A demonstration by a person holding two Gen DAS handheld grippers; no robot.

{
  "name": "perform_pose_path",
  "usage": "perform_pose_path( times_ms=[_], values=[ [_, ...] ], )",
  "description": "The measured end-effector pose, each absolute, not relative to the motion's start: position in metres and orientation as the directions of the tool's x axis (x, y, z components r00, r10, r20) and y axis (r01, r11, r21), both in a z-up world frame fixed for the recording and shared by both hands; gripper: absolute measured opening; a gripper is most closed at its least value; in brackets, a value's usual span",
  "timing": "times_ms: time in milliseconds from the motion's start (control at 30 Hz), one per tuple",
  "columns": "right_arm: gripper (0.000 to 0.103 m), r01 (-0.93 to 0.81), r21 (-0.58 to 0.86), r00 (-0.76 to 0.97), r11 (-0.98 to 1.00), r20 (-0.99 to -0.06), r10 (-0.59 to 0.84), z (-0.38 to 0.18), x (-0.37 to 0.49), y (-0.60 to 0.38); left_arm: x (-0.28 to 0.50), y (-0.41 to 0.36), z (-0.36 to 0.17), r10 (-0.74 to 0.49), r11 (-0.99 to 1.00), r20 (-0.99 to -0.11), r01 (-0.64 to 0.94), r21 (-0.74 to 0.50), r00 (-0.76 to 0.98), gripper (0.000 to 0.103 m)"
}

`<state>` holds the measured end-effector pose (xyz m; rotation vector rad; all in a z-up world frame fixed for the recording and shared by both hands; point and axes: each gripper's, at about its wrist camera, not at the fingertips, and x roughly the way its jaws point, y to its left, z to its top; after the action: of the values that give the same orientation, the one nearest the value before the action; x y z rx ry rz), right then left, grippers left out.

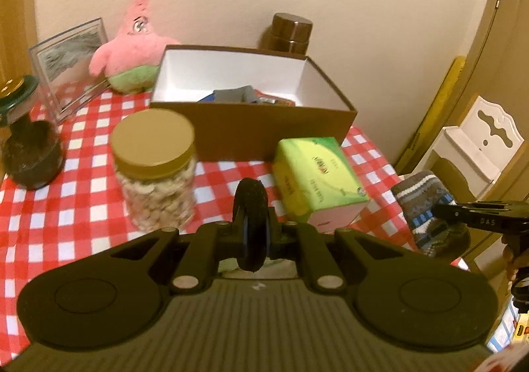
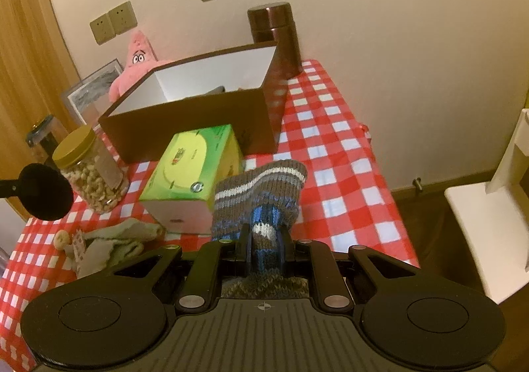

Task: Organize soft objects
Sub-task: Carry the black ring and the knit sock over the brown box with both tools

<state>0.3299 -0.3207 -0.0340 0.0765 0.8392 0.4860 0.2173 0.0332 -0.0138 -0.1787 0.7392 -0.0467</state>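
My right gripper [image 2: 264,235] is shut on a knitted sock [image 2: 261,193] with grey, white and blue stripes, held above the checked tablecloth [image 2: 334,154]. In the left wrist view the same sock [image 1: 426,206] hangs at the table's right edge in the right gripper [image 1: 444,210]. My left gripper [image 1: 250,197] is shut, with nothing seen between its pads, and hovers in front of the open brown box [image 1: 251,130]. The box [image 2: 198,121] has a white inside and holds a few dark and blue items. A pale green sock [image 2: 112,246] lies on the cloth. A pink starfish plush [image 1: 132,48] stands behind the box.
A green tissue pack [image 1: 317,180] and a gold-lidded jar of nuts [image 1: 155,167] stand in front of the box. A brown canister [image 1: 291,31], a clear picture frame [image 1: 69,64] and a dark jar [image 1: 29,154] ring the table. A white chair [image 2: 489,206] is to the right.
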Motion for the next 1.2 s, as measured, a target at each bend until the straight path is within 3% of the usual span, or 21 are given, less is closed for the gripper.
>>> perform_pose_path(
  times_ms=[567, 1200],
  values=[
    [0.015, -0.474, 0.221, 0.609, 0.852, -0.617, 0.499, -0.005, 0.398, -0.325, 0.288, 0.009, 0.012, -0.081, 0.989, -0.616, -0.012, -0.146, 0.784, 0.008],
    [0.015, -0.595, 0.238, 0.61, 0.768, -0.488, 0.624, 0.032, 0.521, -0.24, 0.417, 0.014, 0.028, -0.012, 0.995, -0.603, -0.053, -0.09, 0.798, 0.008]
  ],
)
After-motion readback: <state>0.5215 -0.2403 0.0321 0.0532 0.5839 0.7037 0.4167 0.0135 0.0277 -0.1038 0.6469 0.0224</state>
